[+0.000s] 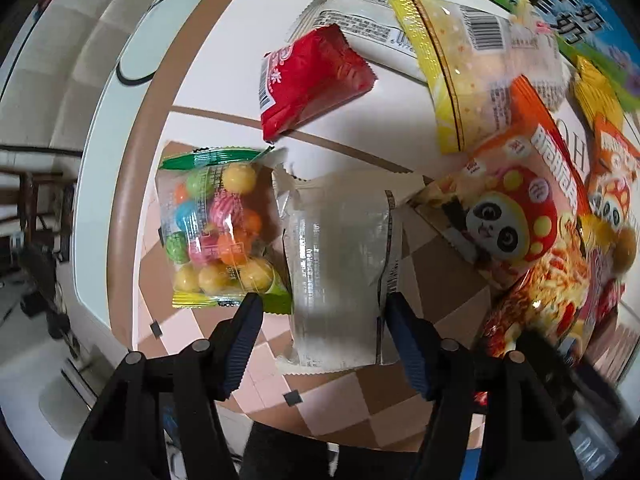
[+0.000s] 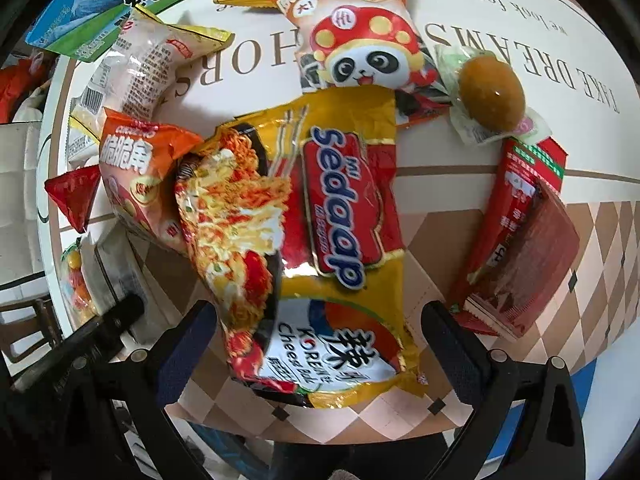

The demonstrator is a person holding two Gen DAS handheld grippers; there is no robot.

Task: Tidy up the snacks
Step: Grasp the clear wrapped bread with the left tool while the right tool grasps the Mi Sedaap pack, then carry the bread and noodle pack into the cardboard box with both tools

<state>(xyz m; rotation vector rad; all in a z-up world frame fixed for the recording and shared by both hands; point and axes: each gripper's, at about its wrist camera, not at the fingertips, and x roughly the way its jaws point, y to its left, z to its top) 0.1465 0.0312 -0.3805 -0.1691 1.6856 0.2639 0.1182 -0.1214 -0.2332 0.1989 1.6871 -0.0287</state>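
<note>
Picking stage: left tool (image 1: pixel 322 312) wide astride silver packet (image 1: pixel 340 268), right tool (image 2: pixel 320 320) wide astride Sedaap noodle pack (image 2: pixel 320 240); next, closing at six o'clock edges.

The yellow noodle packet (image 2: pixel 320 240) reads "Mi Sedaap" and "Korean Cheese Buldak". The table (image 2: pixel 520 40) is printed "TAKE DREAMS", "we look forward". Chinese characters mark the panda snack bag (image 2: pixel 360 40).

— What finishes am I seeing at centre frame?
— Crinkled silvery foil packet (image 1: pixel 340 268), shiny. Left of it, clear glossy plastic bag of coloured candy balls (image 1: pixel 218 232).
— My right view?
— Glossy yellow plastic noodle packet (image 2: pixel 320 240); the ribbed finger pads (image 2: pixel 460 356) look matt.
</note>
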